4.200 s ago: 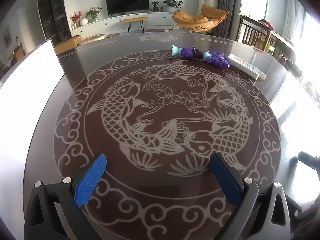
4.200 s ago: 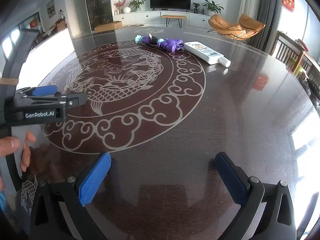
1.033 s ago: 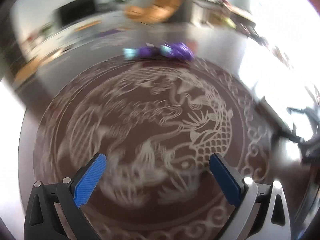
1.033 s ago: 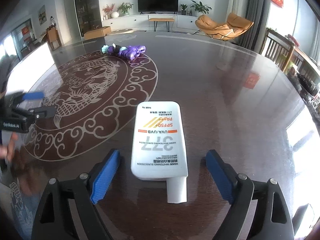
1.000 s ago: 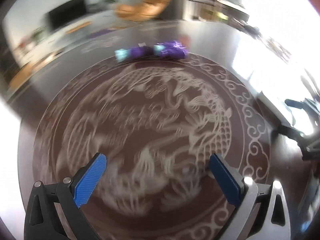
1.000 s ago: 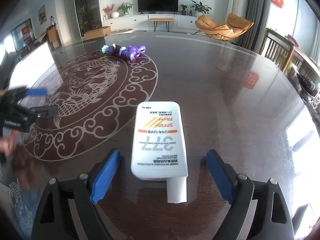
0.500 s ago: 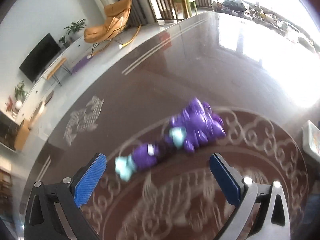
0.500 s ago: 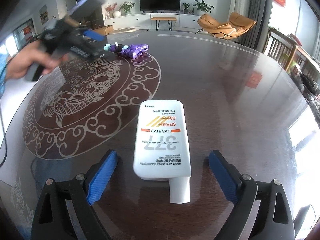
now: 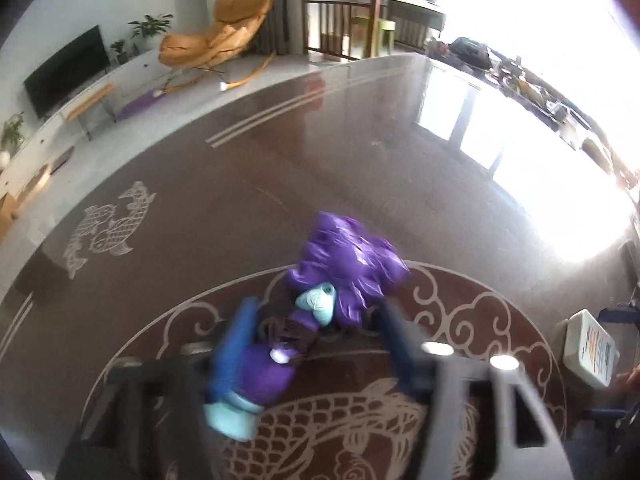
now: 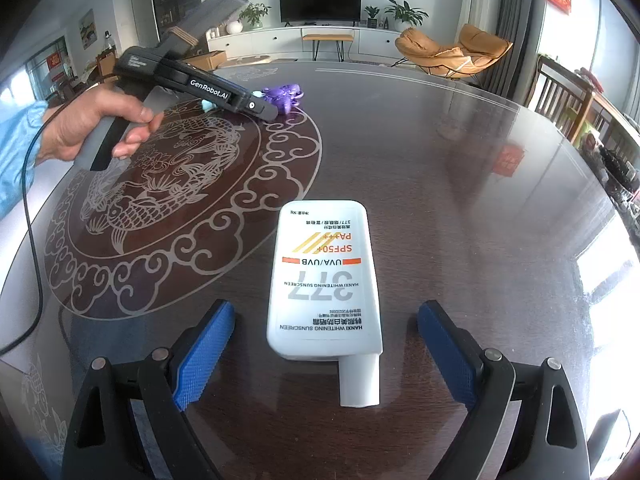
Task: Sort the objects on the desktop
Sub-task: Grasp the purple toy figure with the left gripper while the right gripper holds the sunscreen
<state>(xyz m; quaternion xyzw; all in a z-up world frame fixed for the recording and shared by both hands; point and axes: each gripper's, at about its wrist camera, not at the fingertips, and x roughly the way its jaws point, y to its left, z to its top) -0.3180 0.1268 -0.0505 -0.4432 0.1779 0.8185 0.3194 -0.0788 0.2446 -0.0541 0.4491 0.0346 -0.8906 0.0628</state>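
Note:
Two purple toys with pale blue parts lie on the dark table. In the left wrist view my left gripper [image 9: 316,340] straddles the nearer toy [image 9: 264,372]; its jaws are blurred and narrower than before, with the left pad touching the toy. The second purple toy [image 9: 348,268] lies just beyond. In the right wrist view the left gripper [image 10: 264,110] sits over the toys [image 10: 284,94]. A white sunscreen tube [image 10: 324,280] lies flat between the open fingers of my right gripper [image 10: 324,356], cap toward me, untouched.
The table [image 10: 460,184] is dark and glossy with a pale fish medallion [image 10: 172,184]. The sunscreen tube also shows at the right edge of the left wrist view [image 9: 592,348]. Chairs and a side table stand beyond the far edge.
My left gripper has moved forward across the table onto the purple toys and its jaws have narrowed around the nearer one. My right gripper stays open around the sunscreen tube.

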